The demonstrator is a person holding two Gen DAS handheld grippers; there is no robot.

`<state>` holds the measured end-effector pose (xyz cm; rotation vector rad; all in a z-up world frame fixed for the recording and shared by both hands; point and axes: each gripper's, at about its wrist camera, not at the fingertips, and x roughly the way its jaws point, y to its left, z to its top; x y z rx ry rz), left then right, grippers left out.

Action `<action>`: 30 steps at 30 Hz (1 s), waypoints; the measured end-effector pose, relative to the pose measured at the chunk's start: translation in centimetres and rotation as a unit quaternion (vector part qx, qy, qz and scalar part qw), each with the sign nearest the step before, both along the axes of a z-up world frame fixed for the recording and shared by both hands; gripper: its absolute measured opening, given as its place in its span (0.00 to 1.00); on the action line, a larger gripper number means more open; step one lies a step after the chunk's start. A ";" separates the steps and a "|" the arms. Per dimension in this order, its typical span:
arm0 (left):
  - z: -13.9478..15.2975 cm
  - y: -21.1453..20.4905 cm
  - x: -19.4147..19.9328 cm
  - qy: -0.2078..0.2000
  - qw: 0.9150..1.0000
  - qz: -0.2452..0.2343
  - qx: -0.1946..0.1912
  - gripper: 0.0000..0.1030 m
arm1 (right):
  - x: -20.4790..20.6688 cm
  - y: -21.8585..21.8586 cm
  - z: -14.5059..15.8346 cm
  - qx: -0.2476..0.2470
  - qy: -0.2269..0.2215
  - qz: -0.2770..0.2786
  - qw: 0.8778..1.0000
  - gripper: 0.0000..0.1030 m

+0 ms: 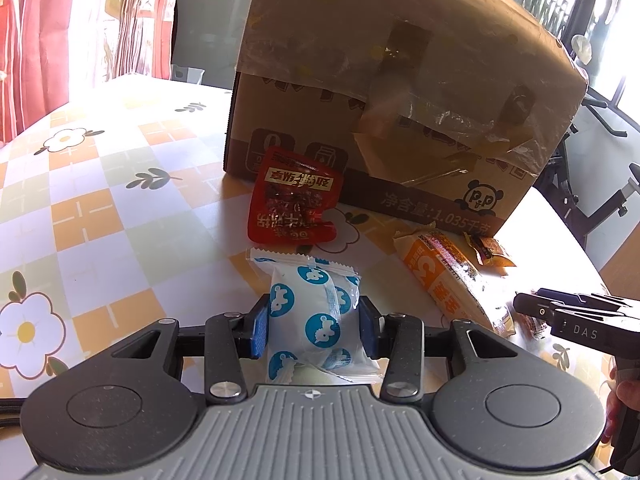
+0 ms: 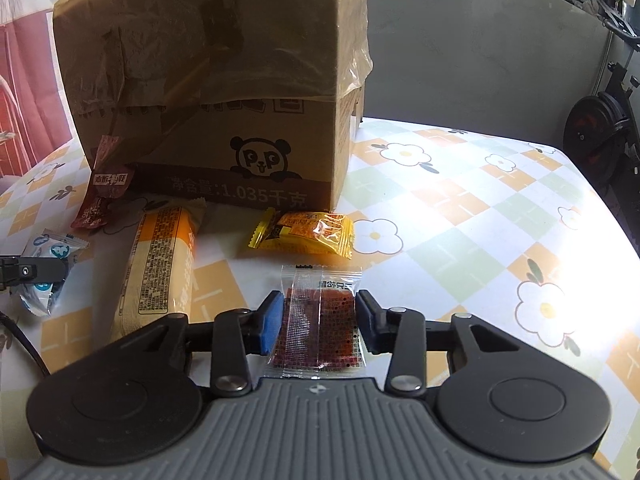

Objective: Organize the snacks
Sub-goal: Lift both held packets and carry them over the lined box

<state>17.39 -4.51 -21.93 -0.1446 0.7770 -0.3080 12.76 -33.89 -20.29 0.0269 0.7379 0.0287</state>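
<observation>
My left gripper (image 1: 314,322) is shut on a white snack packet with blue circles (image 1: 312,312), its blue pads pressing both sides. My right gripper (image 2: 318,322) is shut on a clear packet of dark red snack (image 2: 320,320) lying on the table. A red packet (image 1: 294,200) lies against the cardboard box (image 1: 400,92). An orange and cream bar (image 1: 448,280), also in the right wrist view (image 2: 160,268), lies in front of the box. A yellow packet (image 2: 304,232) lies near the box corner. The right gripper shows in the left wrist view (image 1: 576,312).
The table has a checked flower-print cloth (image 1: 80,208). The tall box (image 2: 224,80) with torn tape stands at the back of it. Red curtains (image 1: 36,40) hang at the left. An exercise bike (image 2: 600,128) stands beyond the table's right edge.
</observation>
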 end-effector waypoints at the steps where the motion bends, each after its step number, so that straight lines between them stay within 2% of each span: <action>1: 0.1 0.1 -0.1 -0.003 1.000 0.001 0.000 0.45 | -0.2 0.0 0.1 0.001 -0.004 0.000 1.000 0.40; 6: 1.2 0.2 -0.5 -0.025 1.000 0.007 0.002 0.45 | -1.1 0.1 1.6 0.018 -0.033 0.004 0.999 0.40; 10: 3.4 0.7 -0.6 -0.062 0.998 0.014 0.006 0.45 | -1.4 0.4 3.7 0.021 -0.061 0.014 0.998 0.40; 16: 9.3 2.0 -0.3 -0.142 0.990 0.024 -0.004 0.45 | -1.1 0.8 9.9 0.020 -0.137 0.046 0.989 0.40; 20: 13.6 2.3 1.0 -0.176 0.984 0.022 -0.017 0.45 | -0.8 1.7 14.8 0.014 -0.195 0.080 0.977 0.40; 26: 18.7 -0.4 4.3 -0.216 0.976 -0.003 -0.028 0.45 | 2.4 3.2 19.6 -0.033 -0.231 0.132 0.964 0.40; 30: 20.8 -3.4 7.6 -0.231 0.972 -0.024 -0.030 0.45 | 6.7 2.8 20.2 -0.045 -0.218 0.126 0.967 0.40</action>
